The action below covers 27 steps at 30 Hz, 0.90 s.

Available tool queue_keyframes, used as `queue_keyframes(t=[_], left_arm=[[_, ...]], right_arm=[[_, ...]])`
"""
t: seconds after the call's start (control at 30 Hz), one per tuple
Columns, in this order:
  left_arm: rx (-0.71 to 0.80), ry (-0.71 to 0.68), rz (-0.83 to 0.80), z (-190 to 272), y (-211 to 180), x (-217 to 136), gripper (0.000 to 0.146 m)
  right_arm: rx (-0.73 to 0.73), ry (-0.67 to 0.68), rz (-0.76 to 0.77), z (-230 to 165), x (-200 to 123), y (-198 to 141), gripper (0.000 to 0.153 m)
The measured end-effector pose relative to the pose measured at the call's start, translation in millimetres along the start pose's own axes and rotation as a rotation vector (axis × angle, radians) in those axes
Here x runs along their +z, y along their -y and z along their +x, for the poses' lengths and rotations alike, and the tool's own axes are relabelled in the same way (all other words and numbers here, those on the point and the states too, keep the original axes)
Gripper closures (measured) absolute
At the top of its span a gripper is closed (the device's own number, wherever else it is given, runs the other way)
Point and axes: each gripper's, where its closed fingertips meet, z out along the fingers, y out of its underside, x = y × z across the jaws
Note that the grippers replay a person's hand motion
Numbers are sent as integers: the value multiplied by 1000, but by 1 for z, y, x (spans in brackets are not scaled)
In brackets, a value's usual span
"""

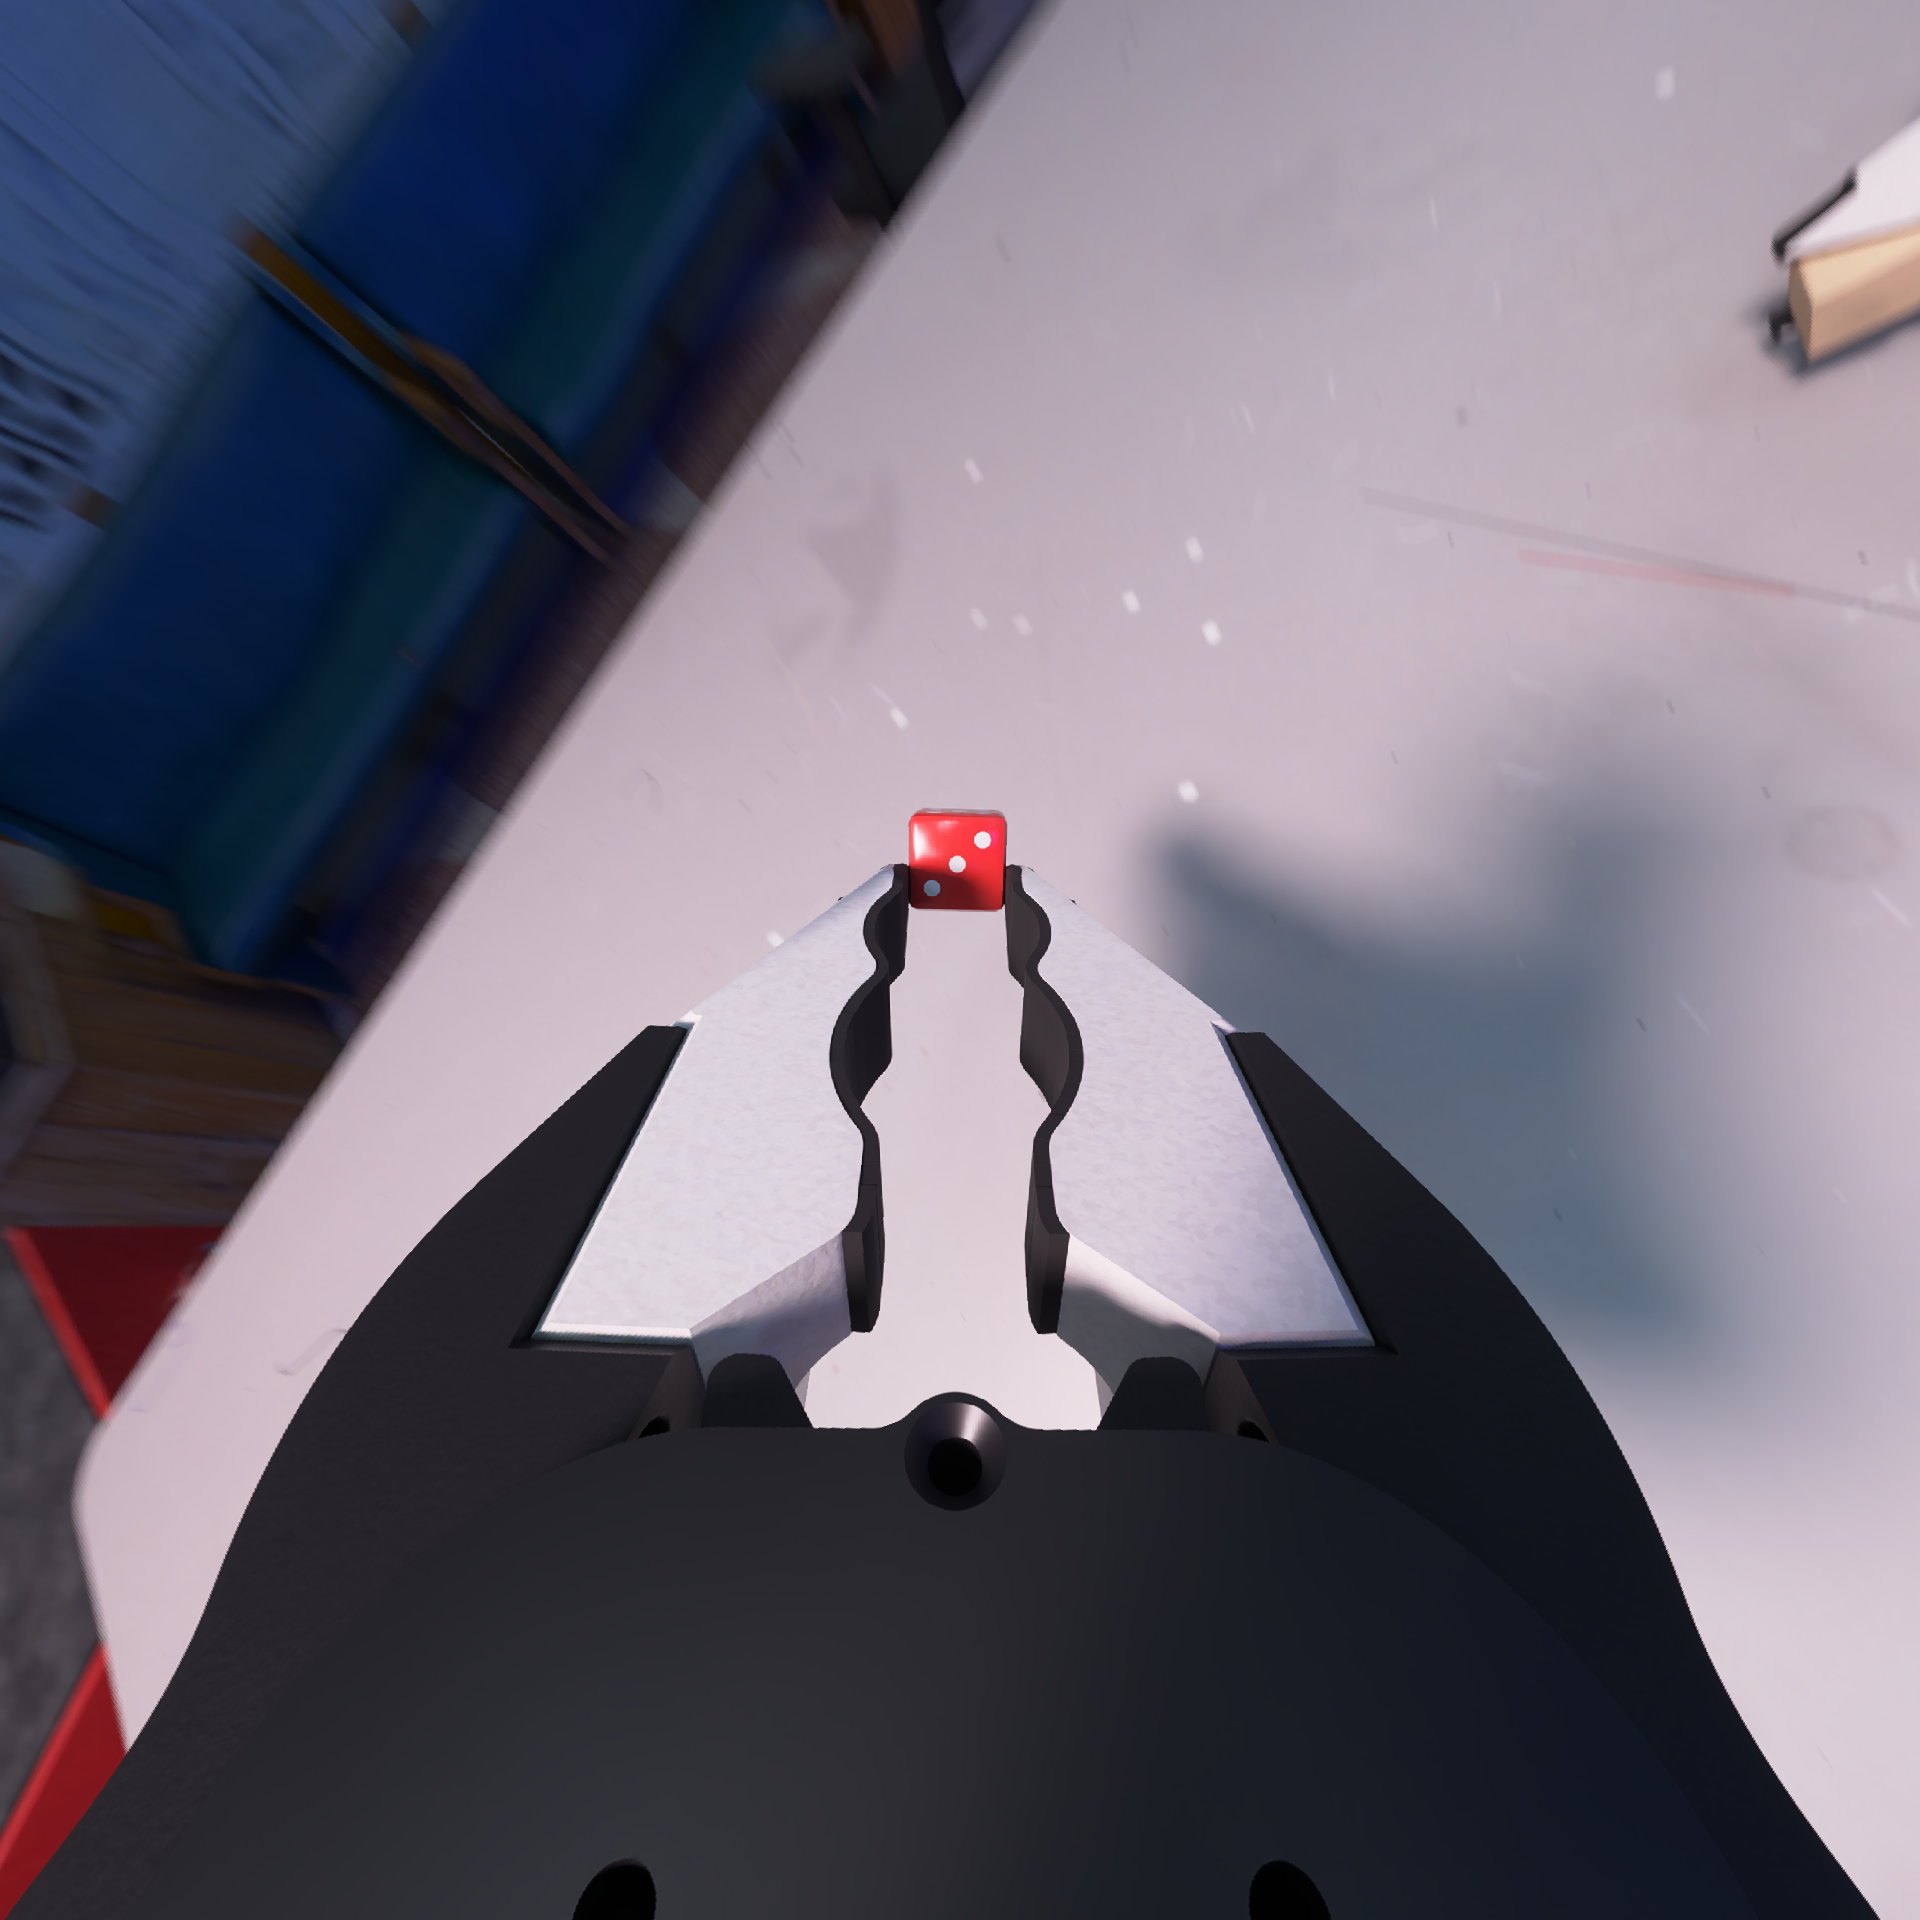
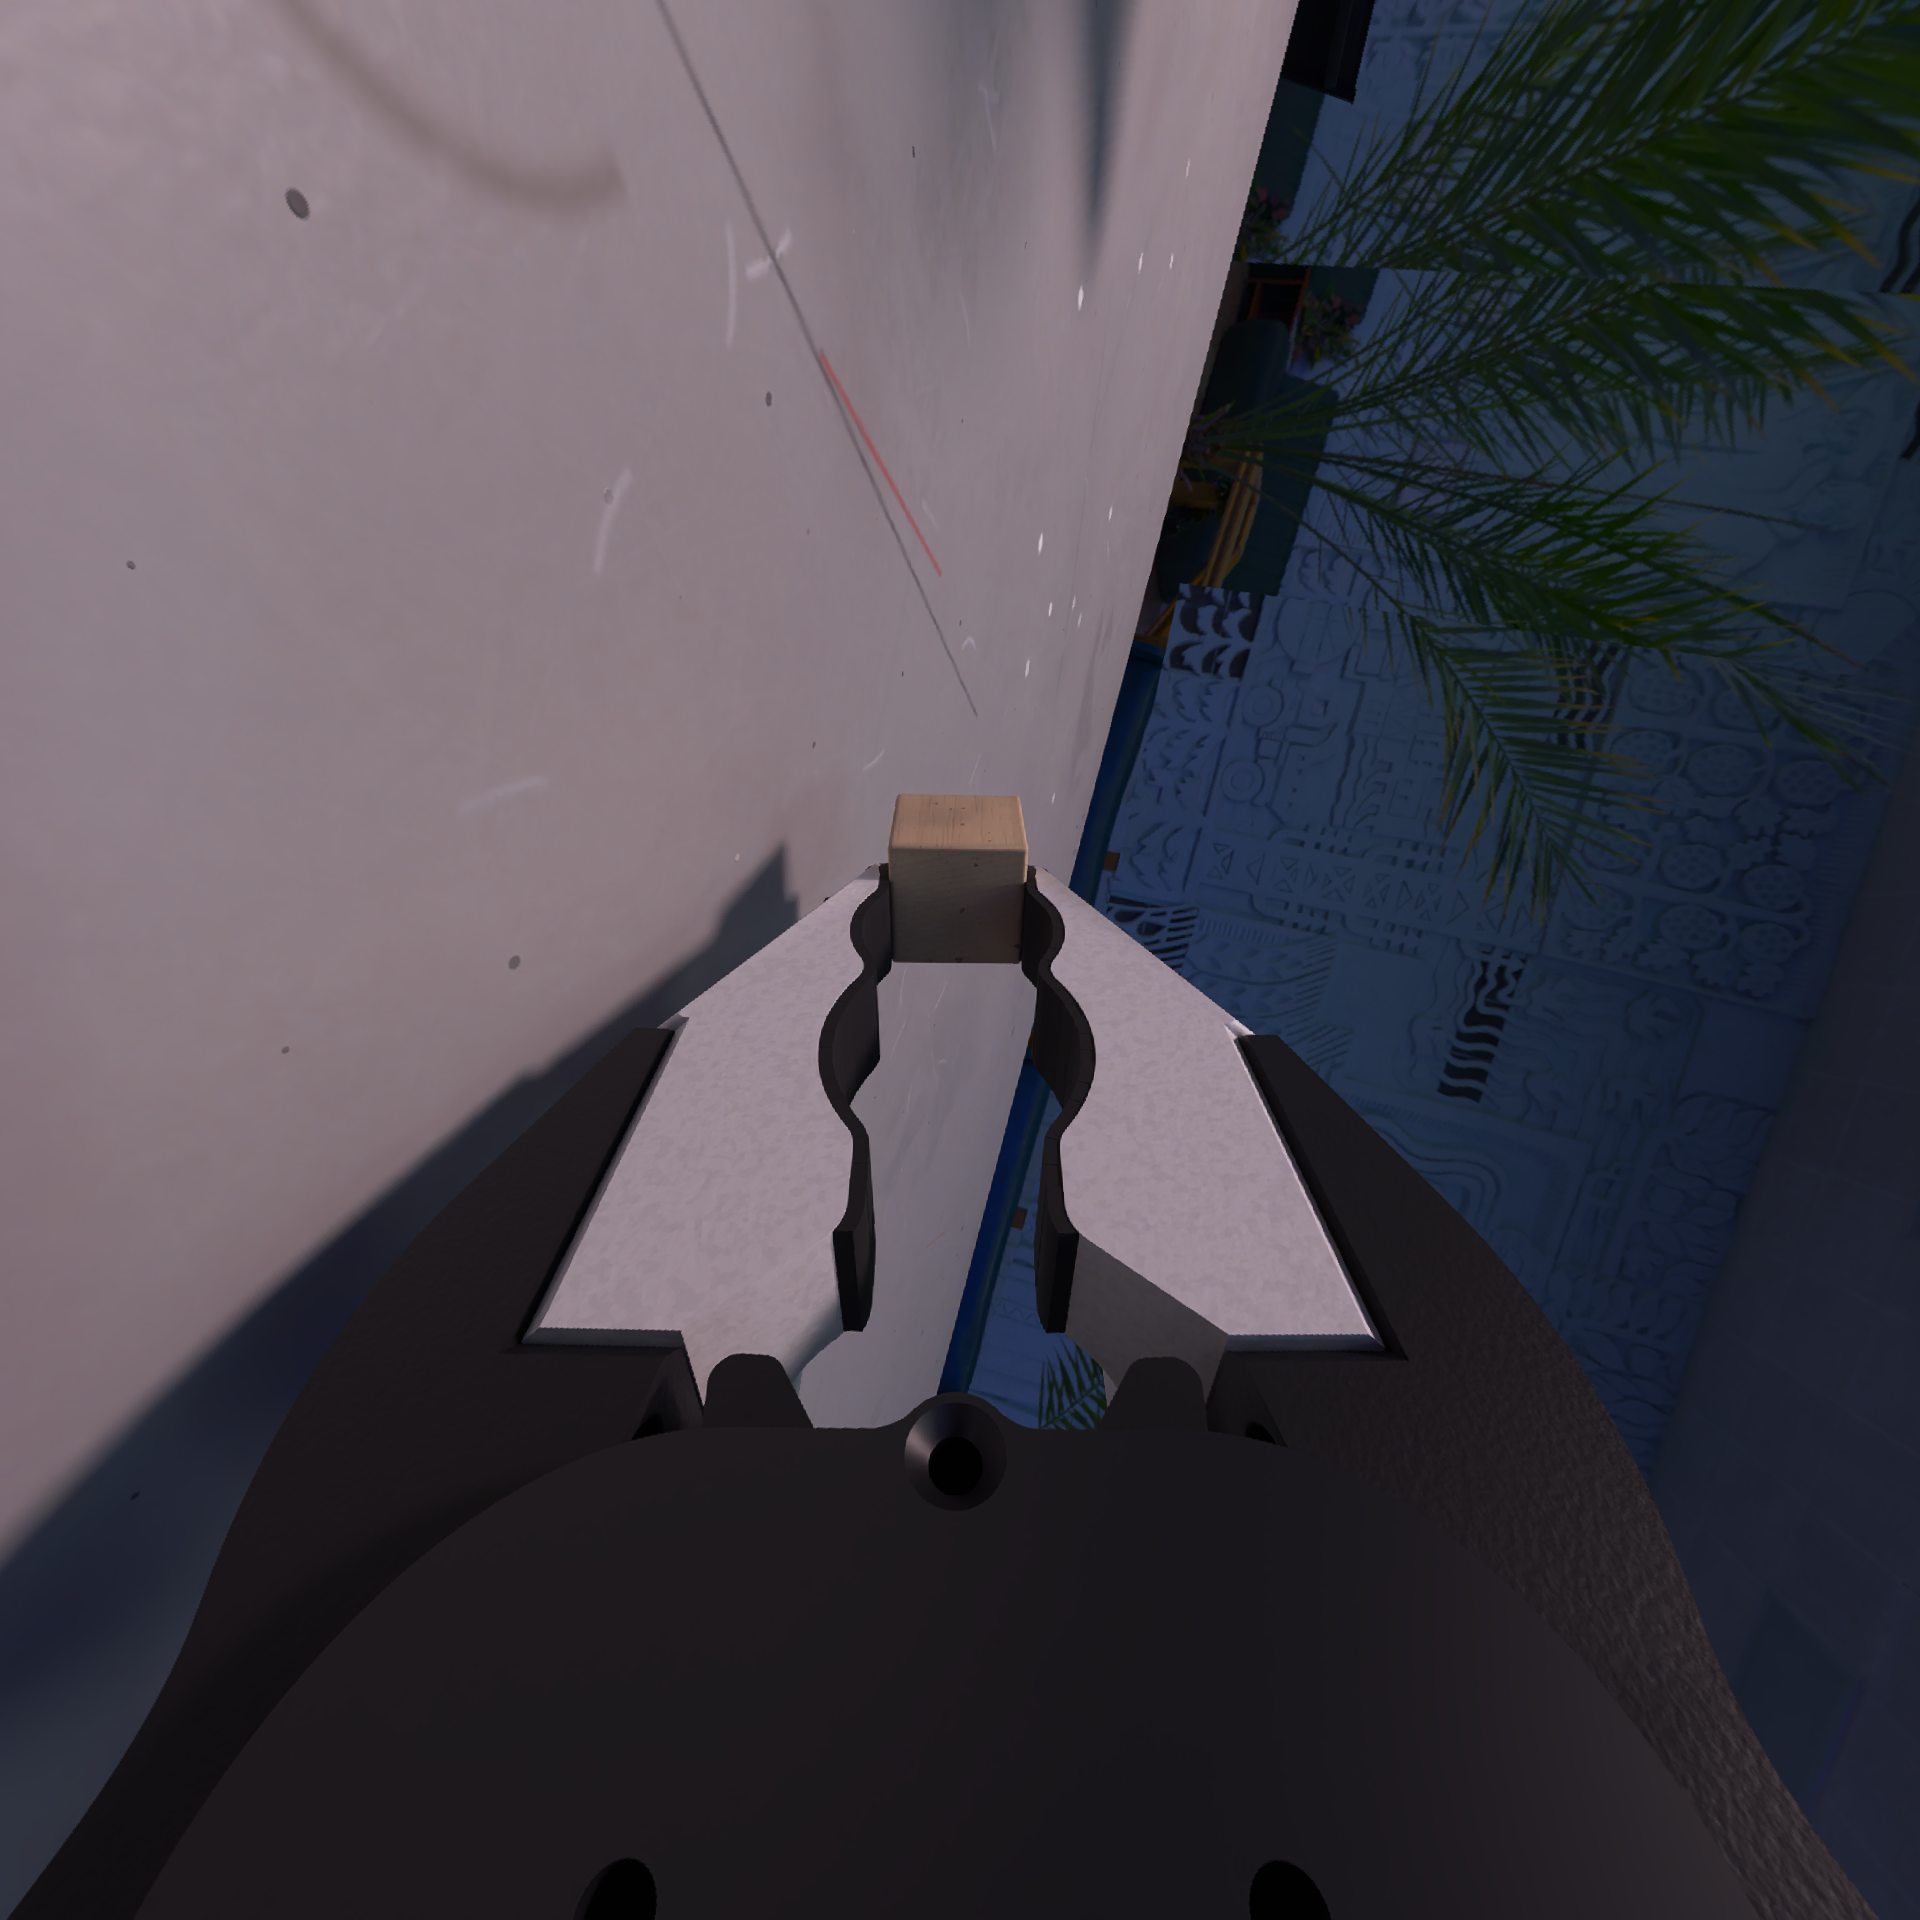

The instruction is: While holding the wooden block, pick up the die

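Broadly, I took the desk (image 1: 1351, 520) as my landmark: a pale, scuffed slab whose long edge ran diagonally just left of my left claw's tips, with a rounded corner nearer the camera. Beyond that edge lay only blurred blue background, so I judged the open room to be to the right, over the desk's bare middle.

In the right wrist view the desk's (image 2: 416, 520) far edge sat just right of the right claw (image 2: 957, 914), which was closed narrowly on the wooden block (image 2: 957, 894), pinched at the fingertips. From the left view I could also see that claw and block (image 1: 1860, 281) well apart, toward the desk's upper right.

My left claw (image 1: 957, 883) was drawn in tight on the die (image 1: 957, 860), a small red cube with white pips, clamped at the very tips. Whether it had cleared the desk I could not tell.

I judged the grasp made and the lift in hand. The next move called for a straight rise, steady grip, drifting away from the near edge.
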Motion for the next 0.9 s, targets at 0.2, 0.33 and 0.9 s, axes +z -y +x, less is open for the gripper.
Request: queue_keyframes(t=[0.2, 0.33, 0.9], left_arm=[[34, 295, 414, -2, 59, -52, 128], [-40, 465, 736, 20, 91, -98, 128], [-217, 810, 892, 128, 61, -94, 128]], right_arm=[[-3, -5, -2, 0, 2, 0, 129], [-2, -14, -14, 1, 4, -4, 129], [-22, -44, -4, 5, 3, 0, 129]])
